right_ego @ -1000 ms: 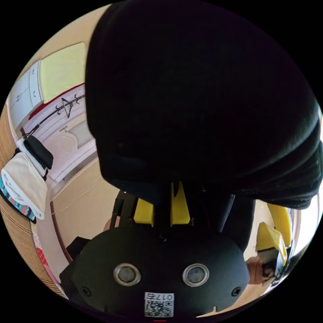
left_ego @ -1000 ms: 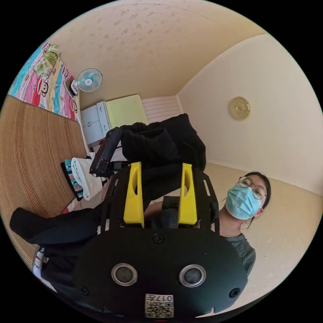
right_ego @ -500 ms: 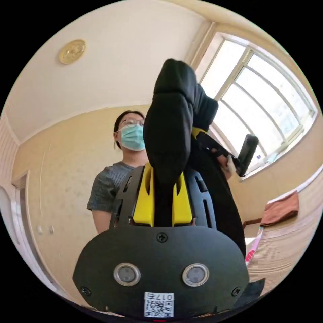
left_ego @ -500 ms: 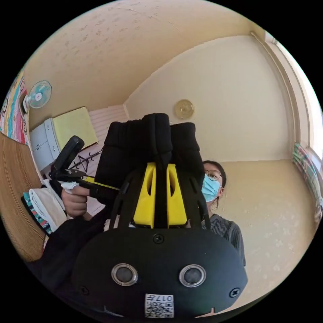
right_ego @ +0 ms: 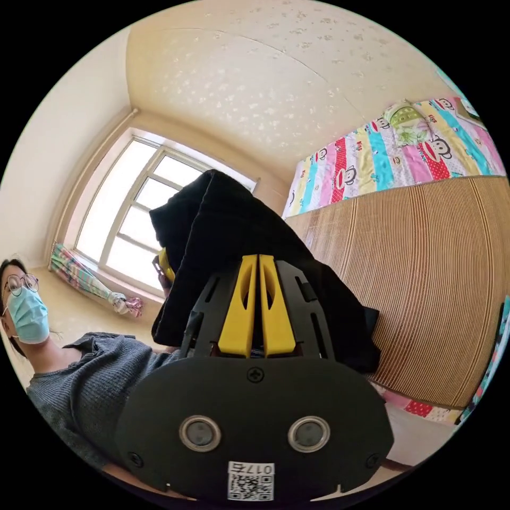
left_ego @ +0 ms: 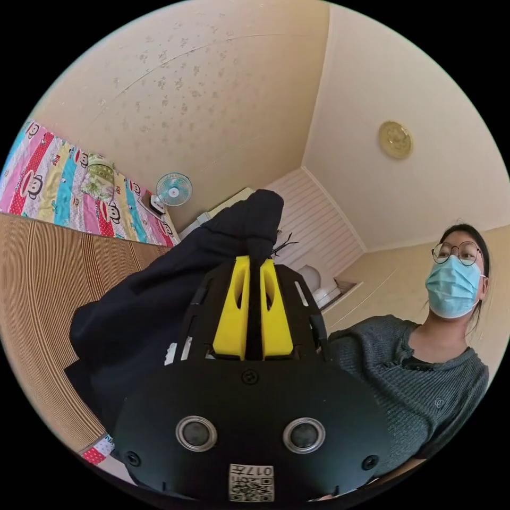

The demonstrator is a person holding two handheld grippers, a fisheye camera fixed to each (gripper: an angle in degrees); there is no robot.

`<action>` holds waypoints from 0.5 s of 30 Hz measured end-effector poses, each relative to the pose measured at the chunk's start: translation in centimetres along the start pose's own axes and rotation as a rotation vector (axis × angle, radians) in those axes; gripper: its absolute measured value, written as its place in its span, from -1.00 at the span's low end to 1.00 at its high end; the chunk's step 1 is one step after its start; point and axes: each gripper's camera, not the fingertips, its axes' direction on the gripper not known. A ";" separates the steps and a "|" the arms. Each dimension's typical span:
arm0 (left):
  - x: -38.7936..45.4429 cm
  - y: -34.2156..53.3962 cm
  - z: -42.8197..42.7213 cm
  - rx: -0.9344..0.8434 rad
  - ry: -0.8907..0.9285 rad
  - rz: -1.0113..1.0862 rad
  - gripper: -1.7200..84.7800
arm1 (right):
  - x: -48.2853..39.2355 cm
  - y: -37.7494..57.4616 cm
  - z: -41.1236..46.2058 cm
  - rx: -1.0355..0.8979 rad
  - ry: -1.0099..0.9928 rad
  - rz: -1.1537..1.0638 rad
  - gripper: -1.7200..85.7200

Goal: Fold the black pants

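- Change vs 1 s ago: L gripper [left_ego: 254,261] had jaws apart w/ cloth between; 0.5 s ago they were pressed on it. Now jaws near-together, pinching a thin fold of the pants [left_ego: 159,297].
- R gripper [right_ego: 258,259]: 1 s ago a big black bundle hung over its jaws; now jaws nearly touching, pants [right_ego: 228,223] draped over and past the tips. Looks like a pinch, but the cloth in the slit is hard to make out.
- Both cams have swung a lot; room shift = cam motion, not things moving.
- Pants: held up in air between the 2 grippers, above the mat [left_ego: 42,297], not laid flat.
- Judgement: both ends gripped and lifted, so likely ready to spread or lay down for 1st fold; no fold seen yet.
- Counts: 1 pants, 2 grippers, 1 person [left_ego: 425,366], 1 mat, 1 fan [left_ego: 173,189], 1 window [right_ego: 133,212], 1 patterned sheet [right_ego: 404,154].
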 end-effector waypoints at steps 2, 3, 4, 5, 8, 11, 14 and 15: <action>-0.9 0.7 -0.3 0.043 0.059 -0.027 -0.91 | 1.6 1.1 -0.1 0.043 -0.111 0.011 -0.94; -1.2 0.9 -0.6 0.070 0.107 -0.032 -0.91 | 2.2 1.7 -0.5 0.076 -0.170 -0.010 -0.94; -0.9 0.9 -0.7 0.085 0.149 -0.024 -0.91 | 2.3 2.1 -0.9 0.094 -0.192 -0.034 -0.94; -0.5 0.8 -0.8 0.087 0.164 -0.014 -0.92 | 2.1 2.9 -1.7 0.137 -0.219 -0.102 -0.94; 3.7 -0.1 -0.5 0.059 0.203 0.125 -0.92 | 0.8 4.3 -4.2 0.234 -0.218 -0.241 -0.93; 7.6 -1.2 0.0 0.055 0.356 0.216 -0.92 | -0.6 5.5 -6.7 0.323 -0.215 -0.336 -0.90; 13.2 -2.6 0.9 0.012 0.402 0.340 -0.92 | -2.2 6.8 -8.4 0.397 -0.197 -0.437 -0.77; 15.7 -3.0 1.5 -0.023 0.397 0.392 -0.92 | -2.5 7.0 -8.6 0.414 -0.163 -0.440 -0.67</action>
